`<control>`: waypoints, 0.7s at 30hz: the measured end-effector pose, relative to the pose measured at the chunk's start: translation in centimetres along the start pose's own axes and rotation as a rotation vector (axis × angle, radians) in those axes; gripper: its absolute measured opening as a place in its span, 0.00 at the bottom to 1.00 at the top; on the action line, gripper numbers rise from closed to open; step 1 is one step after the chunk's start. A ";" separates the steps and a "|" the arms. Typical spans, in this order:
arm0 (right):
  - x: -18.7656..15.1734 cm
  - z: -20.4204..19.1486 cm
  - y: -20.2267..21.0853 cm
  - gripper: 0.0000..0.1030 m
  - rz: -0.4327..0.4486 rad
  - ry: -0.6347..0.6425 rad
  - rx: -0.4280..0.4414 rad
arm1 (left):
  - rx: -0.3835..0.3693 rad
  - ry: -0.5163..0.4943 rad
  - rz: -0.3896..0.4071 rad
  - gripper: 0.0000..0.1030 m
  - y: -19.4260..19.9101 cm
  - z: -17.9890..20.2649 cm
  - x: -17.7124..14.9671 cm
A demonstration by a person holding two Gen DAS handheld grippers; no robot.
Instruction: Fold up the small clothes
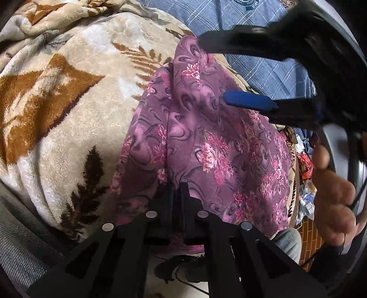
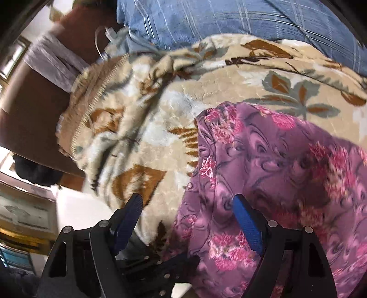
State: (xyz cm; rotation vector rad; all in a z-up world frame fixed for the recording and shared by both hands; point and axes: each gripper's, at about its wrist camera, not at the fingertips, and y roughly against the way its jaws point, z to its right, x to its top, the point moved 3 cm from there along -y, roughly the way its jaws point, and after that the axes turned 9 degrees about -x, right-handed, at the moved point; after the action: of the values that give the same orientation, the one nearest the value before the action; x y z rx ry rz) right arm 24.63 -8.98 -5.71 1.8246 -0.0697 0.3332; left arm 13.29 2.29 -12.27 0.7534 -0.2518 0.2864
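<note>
Though limp and light, the purple floral garment (image 1: 206, 142) lies draped over the fleece blanket (image 1: 68, 103), at 3 o'clock of its leaf print. Left hand-held gripper (image 1: 176, 190) clamped on near hem. Right hand-held gripper (image 2: 188, 220) apart, straddling the far edge; pinch a doubled edge, since thin cloth likely slips.

A beige leaf-print blanket (image 1: 68, 110) fills the left, with a blue plaid cloth (image 1: 206, 16) along the top edge.
</note>
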 end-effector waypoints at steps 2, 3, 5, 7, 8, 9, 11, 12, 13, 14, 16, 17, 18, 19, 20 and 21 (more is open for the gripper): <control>0.7 -0.5 -1.0 0.79 -0.033 0.031 -0.032 | -0.016 0.031 0.005 0.04 0.2 -0.4 0.1; 1.0 -0.6 -1.3 0.79 -0.045 0.036 -0.039 | -0.033 0.056 0.013 0.05 0.4 -0.7 0.1; 1.4 -0.2 -1.5 0.79 -0.048 0.001 -0.011 | -0.037 0.100 0.044 0.16 1.3 -1.7 0.3; 1.4 0.0 -1.7 0.79 -0.056 -0.017 0.019 | -0.040 0.121 0.079 0.45 2.1 -2.2 0.4; 1.3 0.1 -1.9 0.79 -0.061 -0.022 0.022 | -0.032 0.126 0.101 0.47 2.5 -2.3 0.5; 1.2 0.2 -2.2 0.79 -0.066 -0.028 0.016 | -0.023 0.129 0.105 0.47 2.5 -2.4 0.5; 0.9 0.4 -2.7 0.79 -0.082 -0.043 0.023 | -0.031 0.149 0.075 0.47 1.8 -2.8 0.6; 0.7 0.5 -2.8 0.79 -0.087 -0.054 0.034 | -0.039 0.159 0.074 0.47 1.8 -2.9 0.6; 0.6 0.7 -2.9 0.79 -0.091 -0.065 0.038 | -0.048 0.168 0.084 0.48 2.1 -3.0 0.7; 0.5 0.9 -2.9 0.79 -0.093 -0.076 0.042 | -0.060 0.178 0.101 0.48 2.5 -3.1 0.8; 0.4 1.3 -3.0 0.79 -0.095 -0.092 0.054 | -0.081 0.193 0.138 0.48 3.5 -3.5 0.9; 0.3 1.5 -3.0 0.79 -0.096 -0.097 0.060 | -0.077 0.191 0.161 0.48 3.8 -3.3 1.1; 0.3 1.6 -2.9 0.79 -0.096 -0.102 0.065 | -0.060 0.184 0.175 0.48 4.0 -3.2 1.1; 0.3 1.6 -2.9 0.79 -0.096 -0.107 0.069 | -0.044 0.173 0.180 0.48 4.0 -3.0 1.1; 0.3 1.7 -2.9 0.79 -0.095 -0.110 0.072 | -0.027 0.158 0.171 0.48 3.8 -2.7 1.1; 0.3 1.7 -2.8 0.79 -0.093 -0.114 0.075 | -0.006 0.148 0.150 0.50 3.3 -2.6 1.2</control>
State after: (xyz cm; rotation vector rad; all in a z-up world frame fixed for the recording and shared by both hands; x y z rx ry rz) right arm 25.89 -9.77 -8.62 1.9139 -0.0516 0.1679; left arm 13.58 6.60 -11.68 0.7050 -0.1690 0.4814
